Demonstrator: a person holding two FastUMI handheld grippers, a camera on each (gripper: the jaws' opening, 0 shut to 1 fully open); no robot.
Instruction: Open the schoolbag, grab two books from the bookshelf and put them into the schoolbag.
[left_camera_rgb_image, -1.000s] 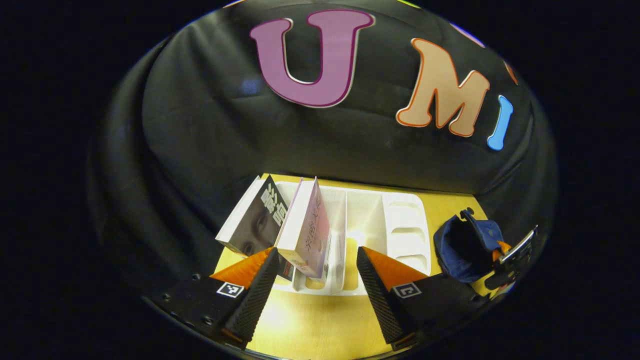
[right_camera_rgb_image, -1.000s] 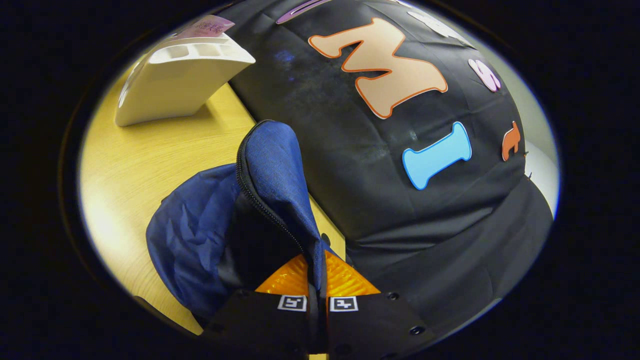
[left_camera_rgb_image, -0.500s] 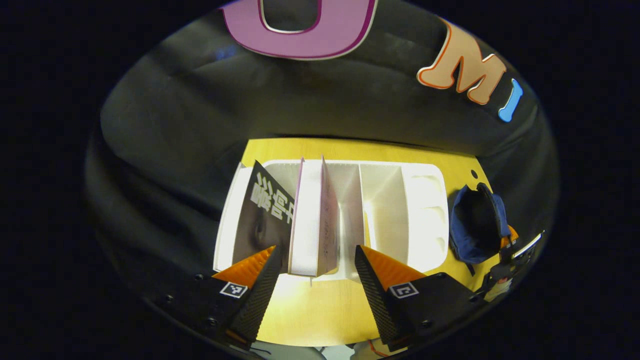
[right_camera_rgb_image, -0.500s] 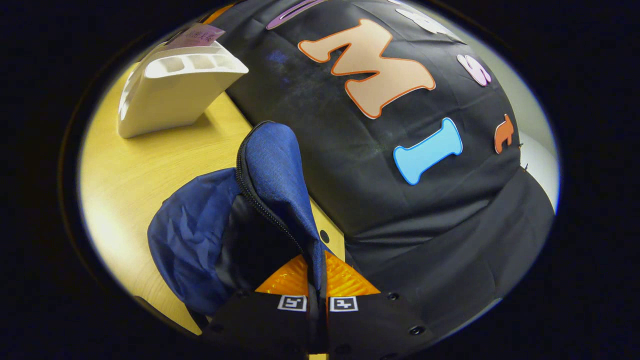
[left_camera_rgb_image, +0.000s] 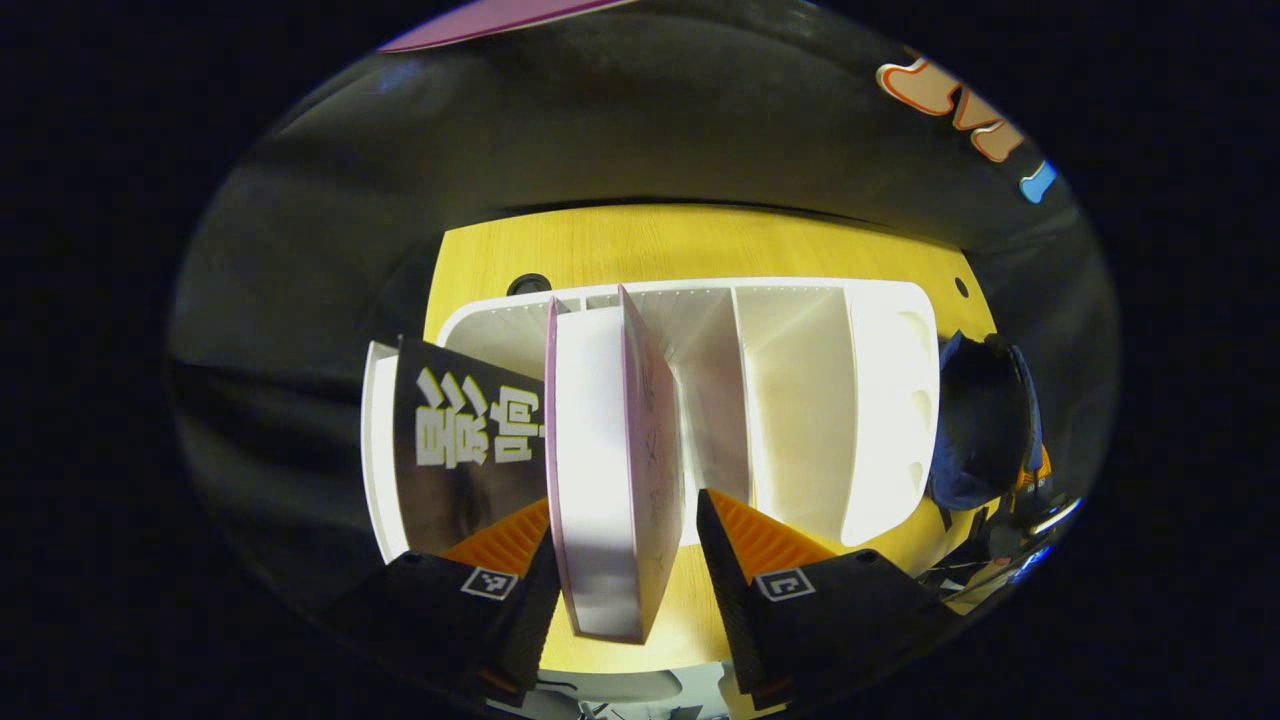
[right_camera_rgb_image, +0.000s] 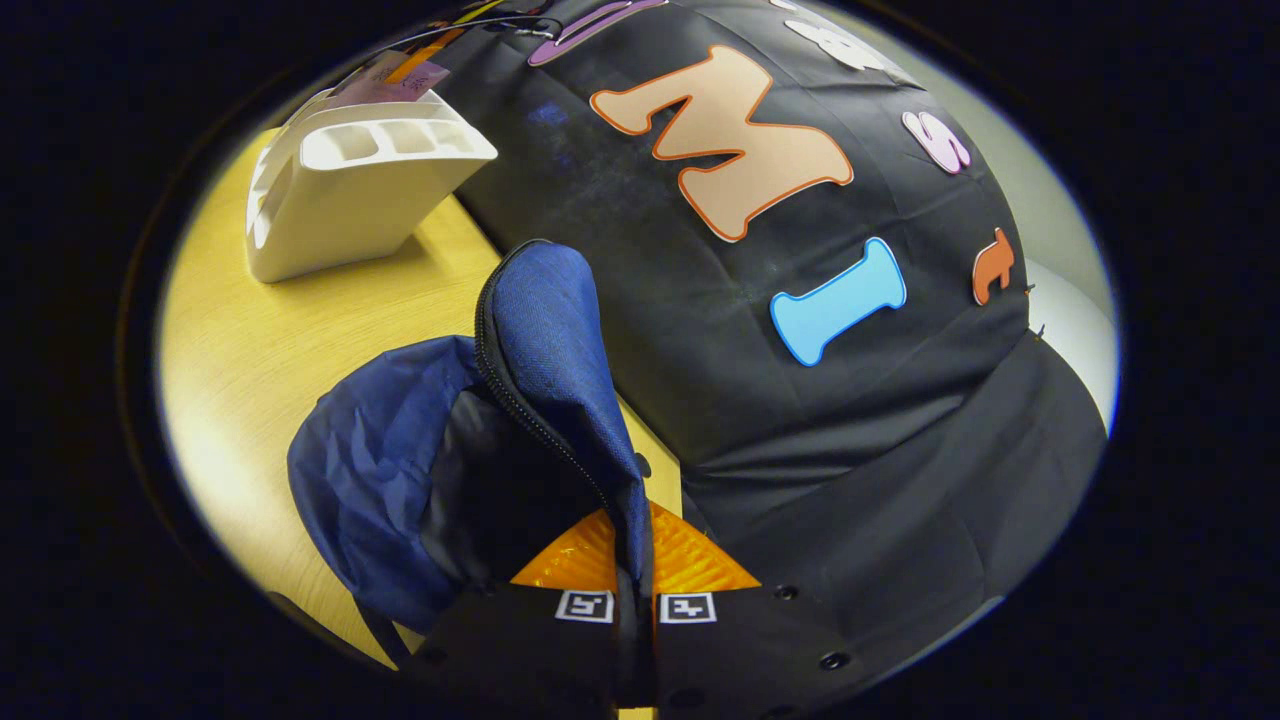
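Note:
A white bookshelf (left_camera_rgb_image: 800, 400) stands on the yellow table, seen from above in the left gripper view. A lilac-edged book (left_camera_rgb_image: 600, 470) stands in it, between the fingers of my open left gripper (left_camera_rgb_image: 620, 520); the jaws sit close to both covers. A dark-covered book (left_camera_rgb_image: 460, 450) leans just to its left. The blue schoolbag (right_camera_rgb_image: 400, 470) is unzipped with its dark inside showing. My right gripper (right_camera_rgb_image: 635, 560) is shut on the edge of its raised flap (right_camera_rgb_image: 550, 340). The schoolbag (left_camera_rgb_image: 985, 420) also lies right of the shelf.
The wooden table (right_camera_rgb_image: 300, 320) runs from the bag to the bookshelf (right_camera_rgb_image: 350, 200), whose two right-hand slots hold nothing. The black cloth wall (right_camera_rgb_image: 850, 450) rises close behind the bag and shelf. A small dark hole (left_camera_rgb_image: 530, 284) sits in the table behind the shelf.
My left gripper has moved forward and over the shelf, so the lilac-edged book now sits between its fingers. The right gripper has kept its hold on the bag flap, barely shifting.

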